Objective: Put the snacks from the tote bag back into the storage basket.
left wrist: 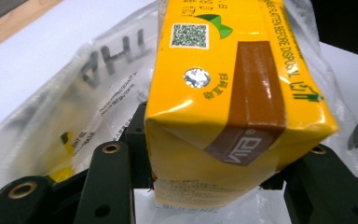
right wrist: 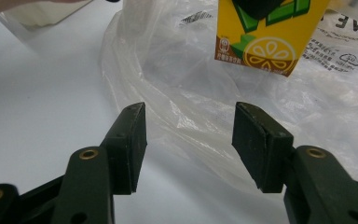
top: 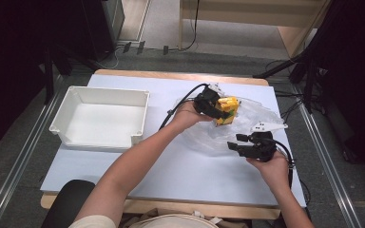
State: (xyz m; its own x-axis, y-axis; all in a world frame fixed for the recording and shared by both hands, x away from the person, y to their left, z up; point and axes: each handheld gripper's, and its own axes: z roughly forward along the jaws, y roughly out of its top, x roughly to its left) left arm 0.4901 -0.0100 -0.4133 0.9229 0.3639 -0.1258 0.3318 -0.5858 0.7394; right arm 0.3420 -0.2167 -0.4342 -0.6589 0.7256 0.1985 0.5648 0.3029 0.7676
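Note:
A yellow drink carton with a brown band hangs above a crumpled clear plastic bag on the white table. My left gripper is shut on the carton, its black jaws pressed against two opposite sides. In the right gripper view the carton shows a lemon picture, held over the bag. My right gripper stands open at the bag's near edge, low over the table. Nothing is between its pads, and the bag film lies just beyond them.
An empty white plastic bin stands on the left part of the table. Black printed text marks the bag. Dark stands and cables surround the table's far and right sides.

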